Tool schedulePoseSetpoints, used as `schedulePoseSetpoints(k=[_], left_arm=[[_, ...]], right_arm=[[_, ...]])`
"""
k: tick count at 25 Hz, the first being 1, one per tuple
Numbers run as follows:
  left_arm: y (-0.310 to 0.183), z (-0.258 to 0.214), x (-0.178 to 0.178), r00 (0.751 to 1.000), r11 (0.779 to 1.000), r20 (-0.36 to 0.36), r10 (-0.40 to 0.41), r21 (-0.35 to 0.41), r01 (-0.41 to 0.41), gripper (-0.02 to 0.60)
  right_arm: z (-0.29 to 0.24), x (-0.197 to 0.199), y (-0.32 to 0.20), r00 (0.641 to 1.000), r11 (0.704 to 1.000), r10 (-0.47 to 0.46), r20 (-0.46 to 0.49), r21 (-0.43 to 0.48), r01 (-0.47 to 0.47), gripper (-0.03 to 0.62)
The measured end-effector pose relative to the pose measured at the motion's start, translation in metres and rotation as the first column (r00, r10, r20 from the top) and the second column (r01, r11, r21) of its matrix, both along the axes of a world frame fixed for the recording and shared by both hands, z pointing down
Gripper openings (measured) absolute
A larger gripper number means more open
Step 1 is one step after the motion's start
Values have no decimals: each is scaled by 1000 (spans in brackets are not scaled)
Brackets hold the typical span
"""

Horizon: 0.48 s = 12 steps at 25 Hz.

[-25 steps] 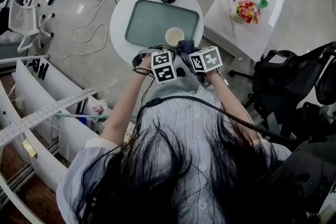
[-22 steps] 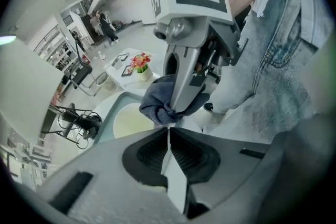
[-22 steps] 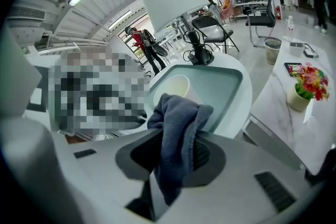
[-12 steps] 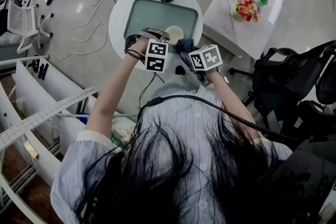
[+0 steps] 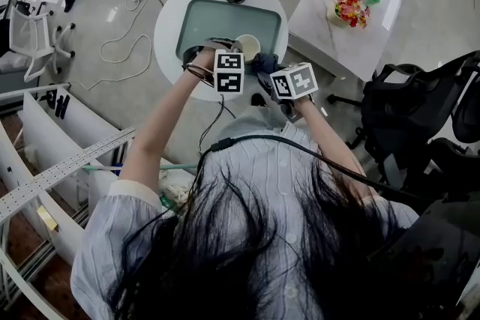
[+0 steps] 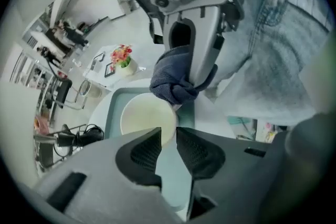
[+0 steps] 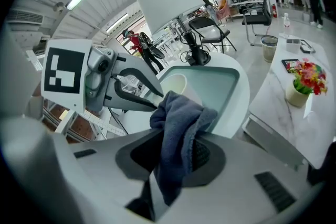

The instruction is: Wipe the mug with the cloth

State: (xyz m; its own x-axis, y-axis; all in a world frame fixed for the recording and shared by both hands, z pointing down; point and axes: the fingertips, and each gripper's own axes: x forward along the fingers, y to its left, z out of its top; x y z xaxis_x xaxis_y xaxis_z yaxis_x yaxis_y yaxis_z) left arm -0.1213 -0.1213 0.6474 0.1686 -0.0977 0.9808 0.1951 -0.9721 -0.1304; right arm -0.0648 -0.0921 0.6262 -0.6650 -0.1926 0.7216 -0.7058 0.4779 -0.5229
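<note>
hand-held grippers on either side of the mug (image 5: 248,47)

the left hand-held gripper (image 6: 168,132) points steeply down. its jaws stand a narrow gap apart, having just closed further, and nothing is pressed between them. the mug's rim lies just beyond the tips, toward the left jaw. the mug stands upright, mouth up, on the tray (image 5: 202,26) on the round worktop (image 5: 166,37). the right hand-held gripper (image 7: 176,139) is clamped on the cloth (image 7: 181,113), whose bunched end sits at the mug's far rim. the cloth-bearing side appears nearer to wiping contact.
</note>
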Motion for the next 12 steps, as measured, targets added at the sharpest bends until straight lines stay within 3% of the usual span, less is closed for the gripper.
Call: schedulePoseSetpoints(k=[2, 5, 9, 12], left_arm=[[0, -2, 2, 992, 992, -43, -123, -47, 121, 100], [1, -5, 3, 954, 955, -86, -286, -107, 277, 91], [-1, -7, 9, 870, 877, -132, -476, -149, 457, 69], [2, -10, 18, 791, 801, -157, -591, -227, 554, 37]], right_arm=[[-1, 2, -4, 999, 999, 38, 11, 0, -38, 94], [-2, 7, -10, 994, 995, 103, 27, -5, -103, 94], [-4, 11, -14, 982, 984, 177, 67, -30, -176, 94], [-4, 7, -12, 977, 981, 192, 91, -52, -187, 94]])
